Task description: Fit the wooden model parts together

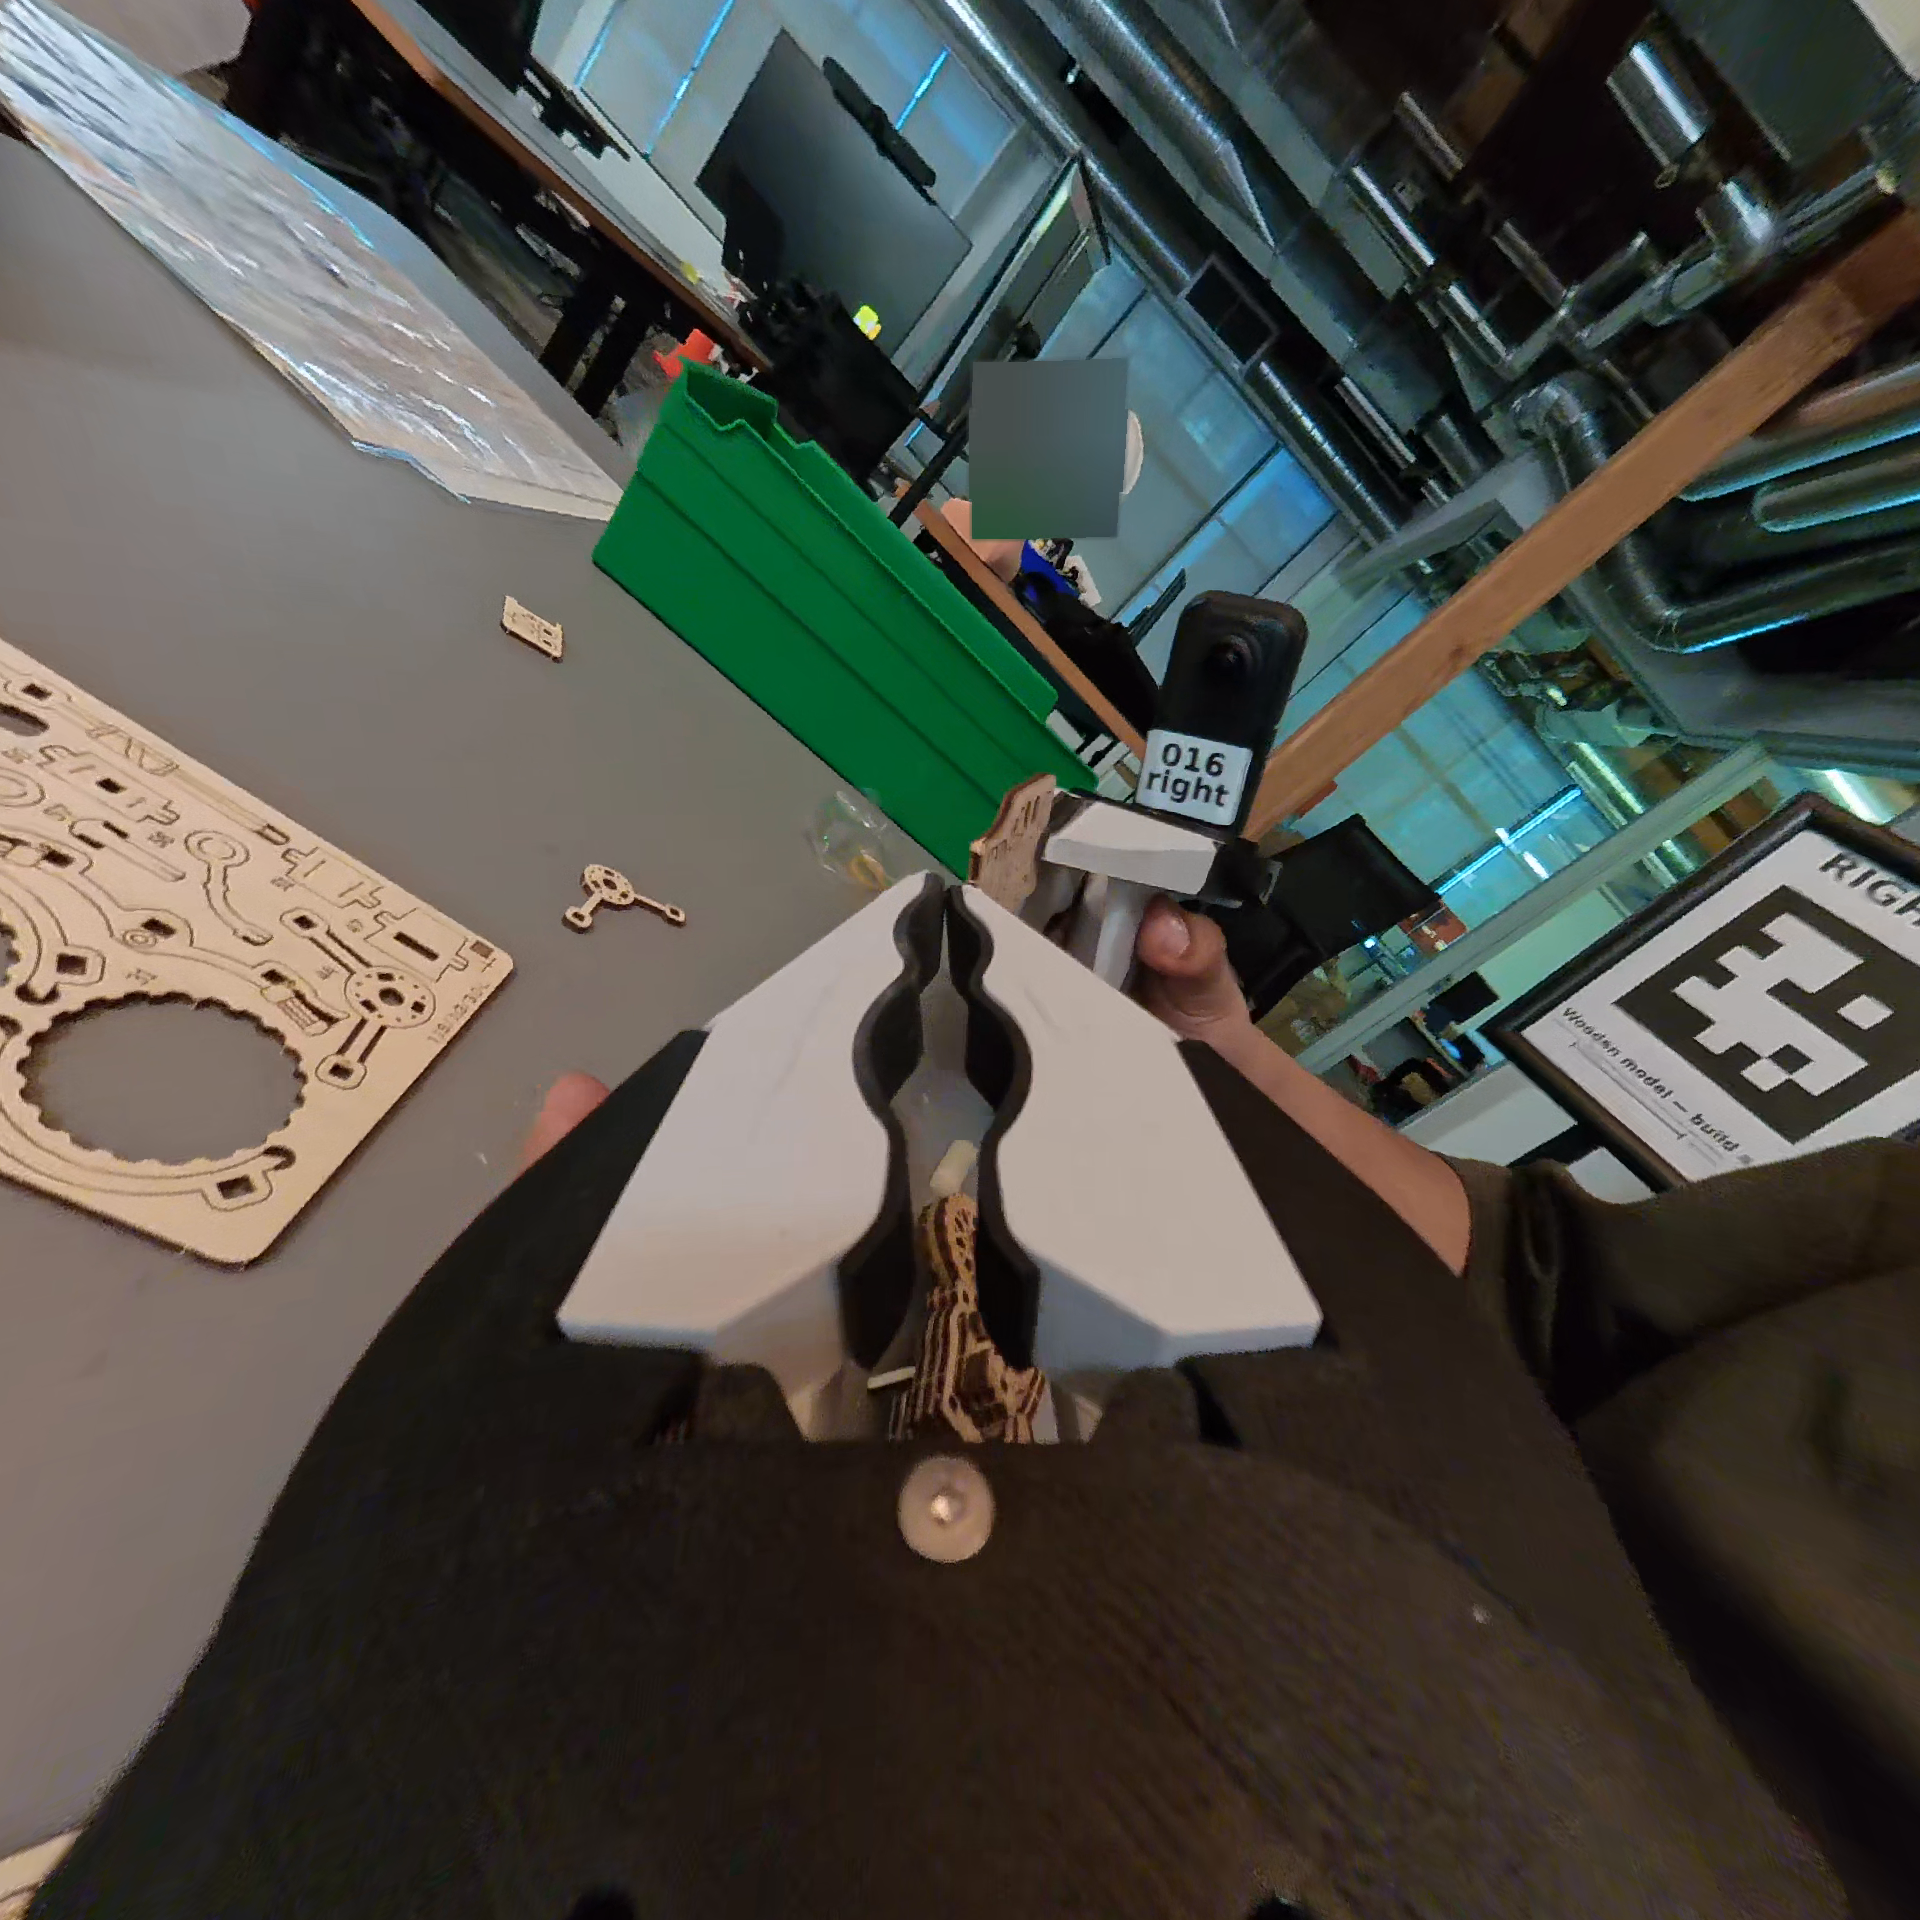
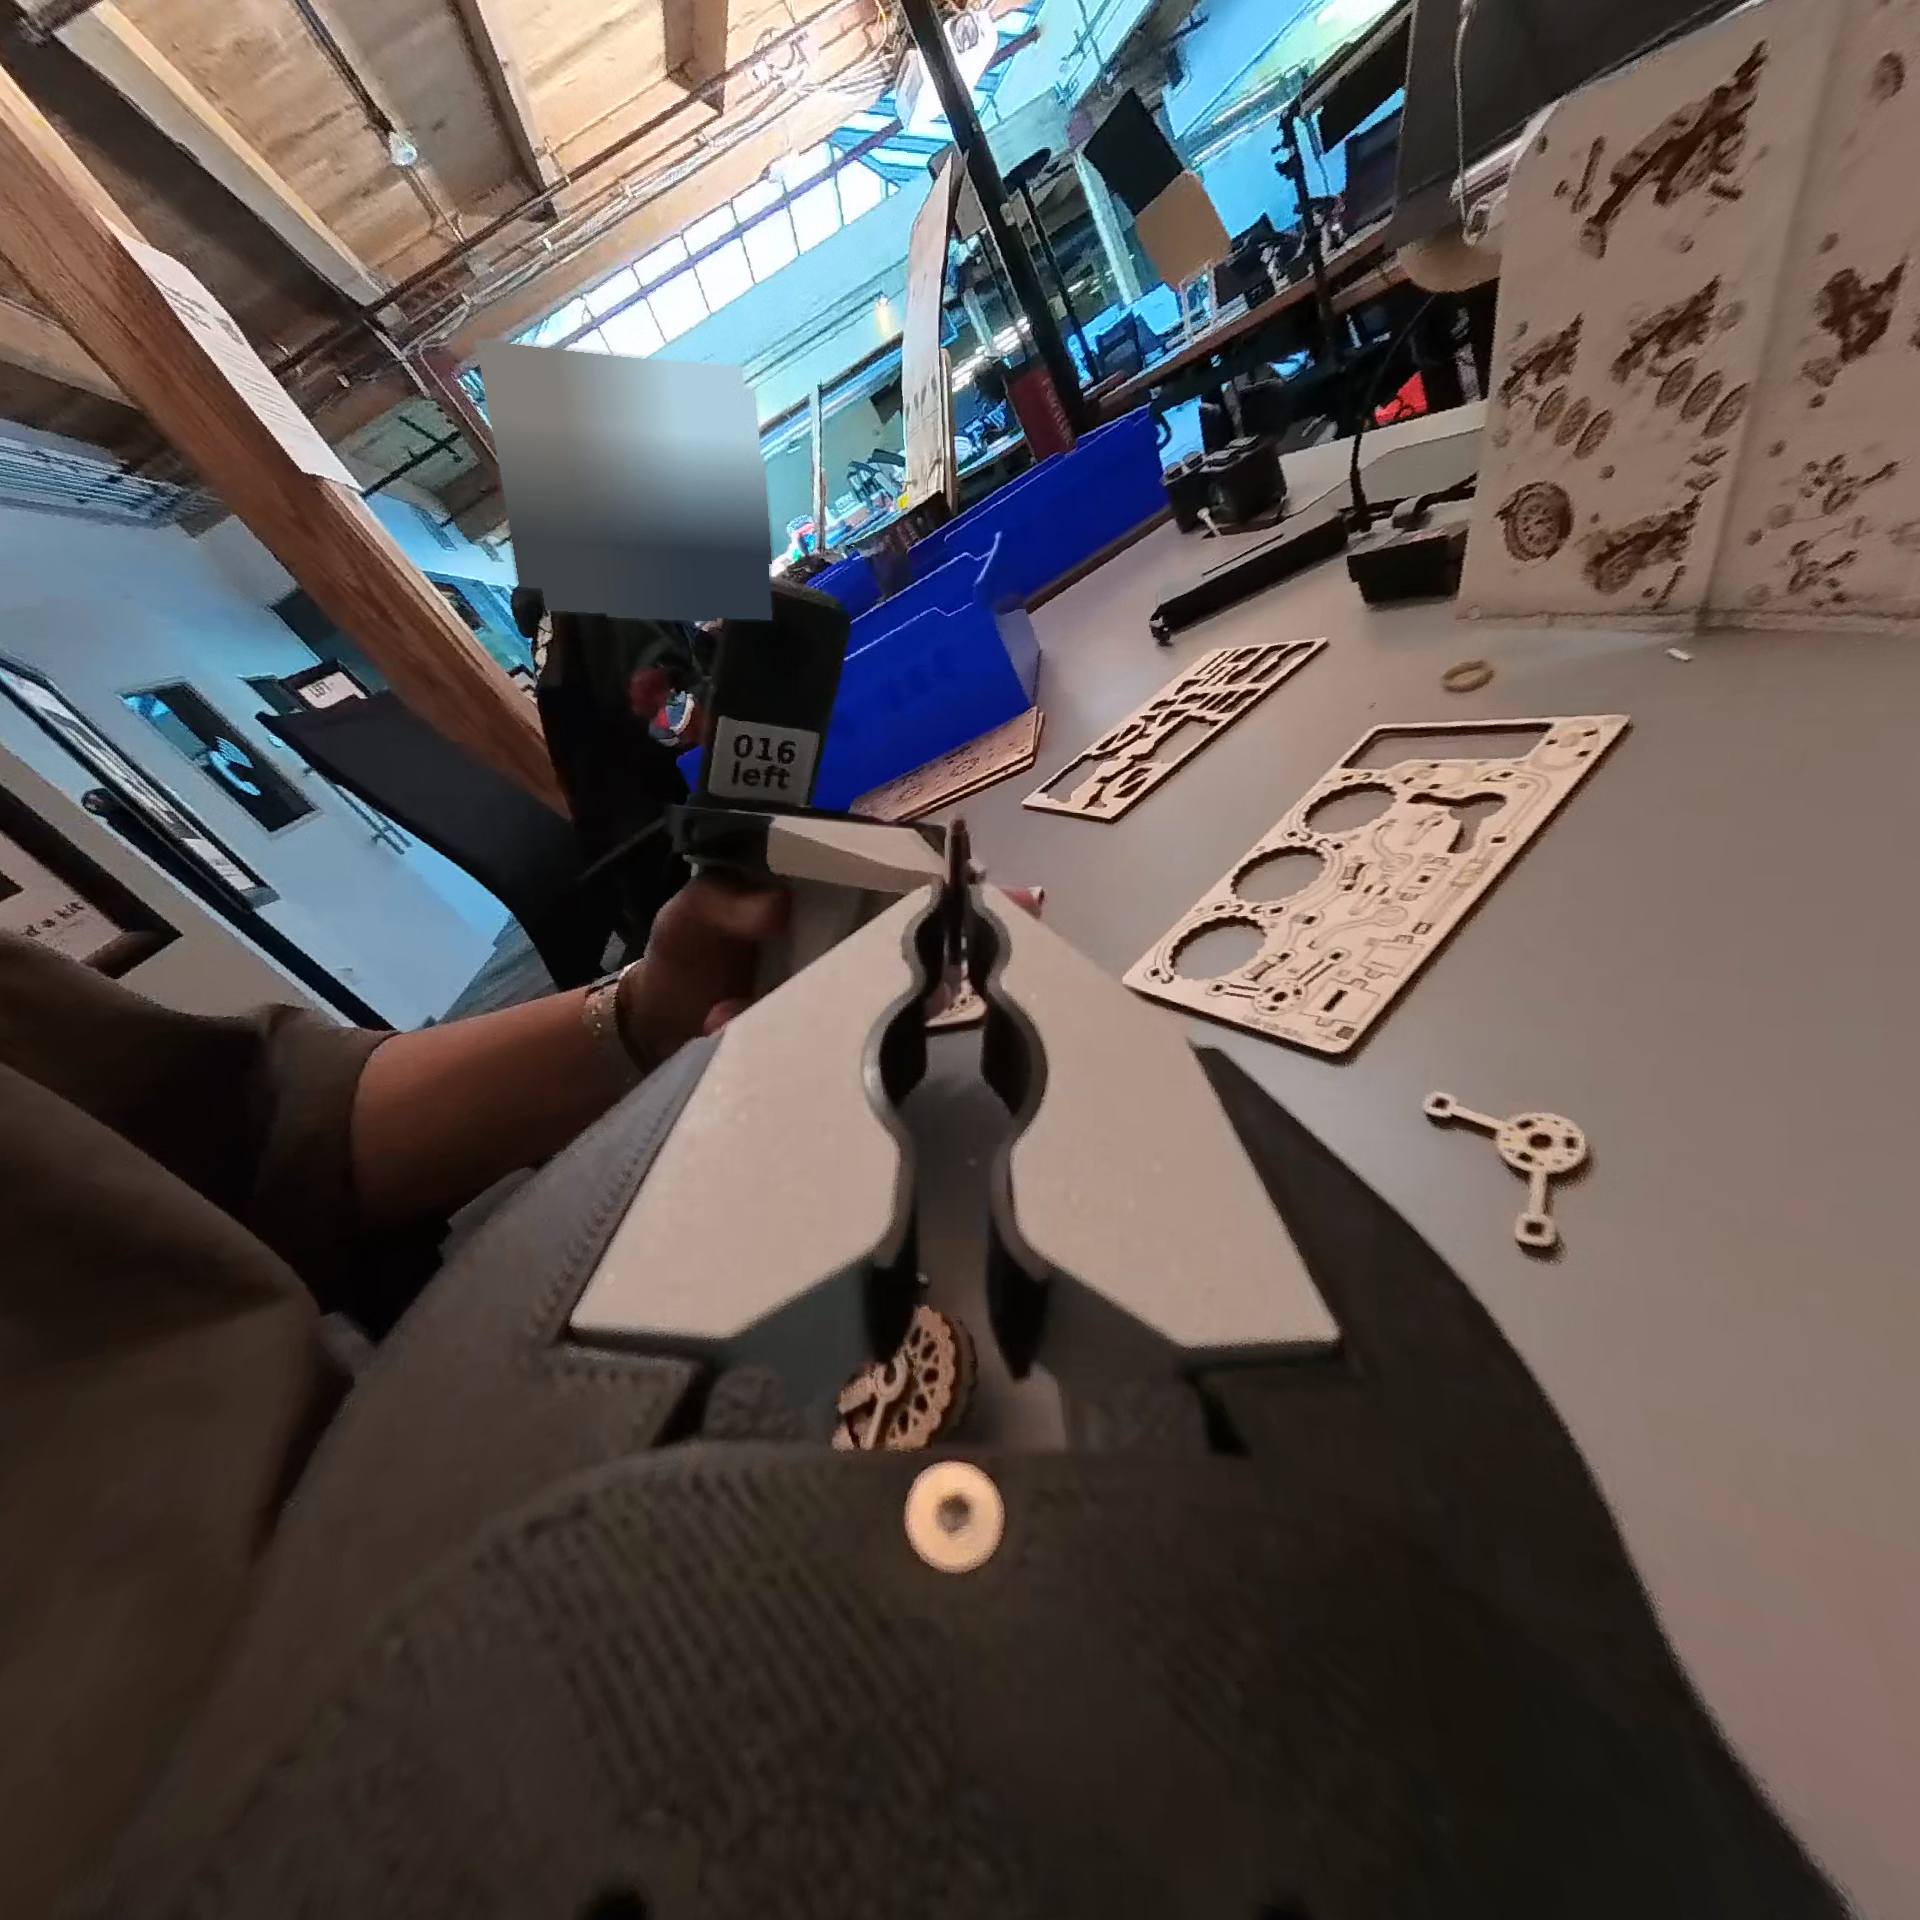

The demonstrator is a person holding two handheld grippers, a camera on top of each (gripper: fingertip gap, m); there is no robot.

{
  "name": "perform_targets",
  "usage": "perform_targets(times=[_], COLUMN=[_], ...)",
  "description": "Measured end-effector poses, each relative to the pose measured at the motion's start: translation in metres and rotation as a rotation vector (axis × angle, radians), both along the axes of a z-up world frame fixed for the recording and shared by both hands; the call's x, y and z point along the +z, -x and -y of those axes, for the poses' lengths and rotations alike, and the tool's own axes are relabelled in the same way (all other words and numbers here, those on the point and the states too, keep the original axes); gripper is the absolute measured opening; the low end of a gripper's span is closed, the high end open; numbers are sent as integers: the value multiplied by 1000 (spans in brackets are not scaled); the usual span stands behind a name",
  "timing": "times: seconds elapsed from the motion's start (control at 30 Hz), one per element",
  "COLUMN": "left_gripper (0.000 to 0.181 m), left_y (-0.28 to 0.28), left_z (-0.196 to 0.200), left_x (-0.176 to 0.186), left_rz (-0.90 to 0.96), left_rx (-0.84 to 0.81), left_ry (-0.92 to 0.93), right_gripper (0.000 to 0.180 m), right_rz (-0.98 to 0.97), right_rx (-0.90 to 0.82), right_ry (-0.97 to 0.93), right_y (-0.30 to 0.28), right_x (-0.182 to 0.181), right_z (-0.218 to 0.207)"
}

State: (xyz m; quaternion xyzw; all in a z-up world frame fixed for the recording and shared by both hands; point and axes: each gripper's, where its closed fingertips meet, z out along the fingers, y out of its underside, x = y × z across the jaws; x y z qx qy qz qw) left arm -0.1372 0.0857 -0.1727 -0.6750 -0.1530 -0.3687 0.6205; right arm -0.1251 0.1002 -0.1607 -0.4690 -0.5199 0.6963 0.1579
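My left gripper is shut at the tips. A wooden gear assembly hangs under it and shows through the gap between the fingers. My right gripper is shut on a thin flat wooden part, which I see edge-on there and as a small tan plate in the left wrist view. The two grippers meet tip to tip above the grey table. The assembly's gear also shows under the right fingers. A loose lever piece with a round hub lies on the table to the right.
A cut-out plywood sheet and a second sheet lie on the table. A green bin, blue bins, a small loose piece, an upright instruction sheet and a framed marker sign stand around. The tips of both grippers are at nearly the same place.
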Motion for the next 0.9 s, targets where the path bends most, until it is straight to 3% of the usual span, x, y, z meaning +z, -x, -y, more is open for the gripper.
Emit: perform_targets(times=[0.2, 0.37, 0.9], left_gripper=[0, 16, 4], left_y=[11, -6, -6], left_z=[9, 3, 0], left_x=[16, 1, -4], left_rz=[21, -85, -35], left_rx=[24, -27, -22], left_ry=[-140, -58, -40], right_gripper=[0, 0, 0], right_rz=[25, 72, 103], right_rx=[29, 75, 82], right_ry=[78, 110, 117], right_y=[3, 2, 1], right_x=[-4, -13, -18], right_z=[0, 8, 14])
